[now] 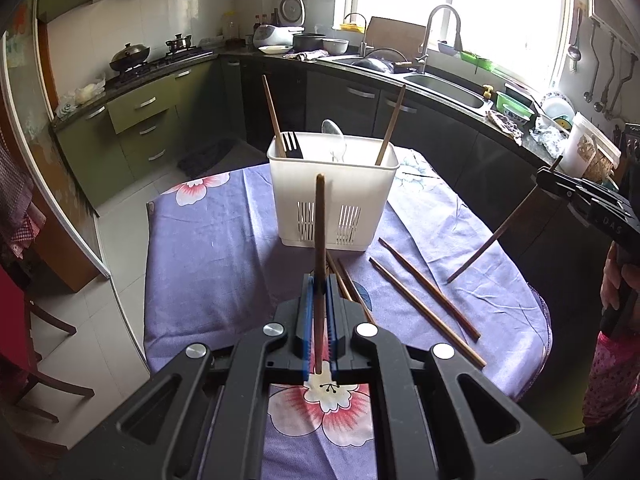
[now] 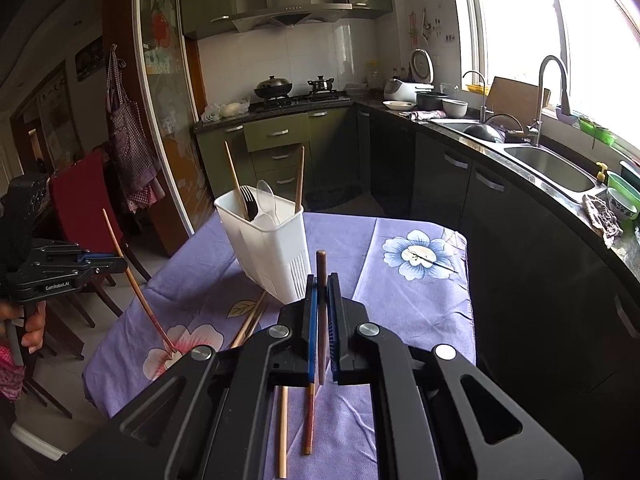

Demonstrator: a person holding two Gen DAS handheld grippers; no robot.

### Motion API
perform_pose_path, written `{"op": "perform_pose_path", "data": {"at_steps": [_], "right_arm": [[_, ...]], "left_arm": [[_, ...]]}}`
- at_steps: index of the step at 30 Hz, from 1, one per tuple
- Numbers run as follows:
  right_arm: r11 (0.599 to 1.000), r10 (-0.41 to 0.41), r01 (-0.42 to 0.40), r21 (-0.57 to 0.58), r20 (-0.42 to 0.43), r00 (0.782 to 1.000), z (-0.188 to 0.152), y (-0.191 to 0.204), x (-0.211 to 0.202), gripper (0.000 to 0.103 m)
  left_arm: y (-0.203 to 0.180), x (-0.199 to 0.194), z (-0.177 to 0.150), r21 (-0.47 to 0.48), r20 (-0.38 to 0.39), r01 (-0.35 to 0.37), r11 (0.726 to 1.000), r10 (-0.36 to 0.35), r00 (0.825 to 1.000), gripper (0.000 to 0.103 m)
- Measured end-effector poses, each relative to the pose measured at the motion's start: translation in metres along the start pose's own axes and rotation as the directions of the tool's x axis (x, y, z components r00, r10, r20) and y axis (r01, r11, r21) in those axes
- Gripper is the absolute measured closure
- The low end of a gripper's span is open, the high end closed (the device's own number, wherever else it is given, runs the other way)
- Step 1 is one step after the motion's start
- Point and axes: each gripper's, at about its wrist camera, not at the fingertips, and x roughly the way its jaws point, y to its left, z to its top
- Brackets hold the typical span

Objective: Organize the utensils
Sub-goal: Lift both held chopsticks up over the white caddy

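The left tongs (image 1: 319, 292) are closed on a brown chopstick (image 1: 319, 240), clamped between the blue pads (image 1: 306, 320); the stick stands up past the fingertips, its top end showing in front of the white caddy (image 1: 334, 196), its lower end poking out behind the pads above a flower on the cloth. The right tongs (image 2: 321, 292) are likewise closed on a second chopstick (image 2: 321, 320), held lengthwise between the pads with its tip rising just above them. From the left wrist view the right tongs (image 1: 560, 190) sit at the right edge, gripped by a hand (image 1: 618, 280), the stick slanting down toward the tabletop without touching it. From the right wrist view the left tongs (image 2: 120, 262) appear at the left edge, their stick slanting down over the cloth. The caddy stands on the purple flowered cloth (image 1: 208, 248) toward the far side of the tabletop and holds two upright chopsticks, a black fork (image 1: 292, 146) and a clear spoon (image 1: 335, 136). More loose chopsticks (image 1: 424, 300) lie flat on the cloth: two side by side to the right of the caddy, and another pair (image 1: 346, 280) just in front of it, partly hidden by the left tongs
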Motion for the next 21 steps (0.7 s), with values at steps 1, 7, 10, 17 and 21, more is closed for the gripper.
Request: {"op": "perform_pose_path", "data": {"at_steps": [1,7,10,17,21], "right_arm": [[1.0,0.01,-0.01,-0.003,0.007,1.0,0.007,0.002,-0.001,0.097],[0.998,0.045,-0.044,-0.038,0.044,0.998,0.054,0.019,-0.008,0.097],[0.997,0.064,-0.061,-0.055,0.065,0.996,0.079,0.03,-0.014,0.097],[0.993,0.104,-0.096,-0.066,0.131,0.986,0.137,0.048,-0.022,0.097],[0.993,0.107,-0.096,-0.072,0.169,0.98,0.168,0.054,-0.017,0.097]], "left_arm": [[0.001,-0.001,0.004,-0.002,0.002,0.0,1.0,0.0,1.0,0.097],[0.005,-0.015,0.038,-0.016,0.031,0.022,1.0,-0.022,0.999,0.097],[0.006,-0.027,0.061,-0.013,0.065,0.02,1.0,-0.02,0.998,0.097],[0.009,-0.053,0.119,-0.014,0.167,0.021,1.0,-0.019,0.986,0.097],[0.01,-0.062,0.151,-0.011,0.249,-0.007,1.0,0.009,0.968,0.097]]}}
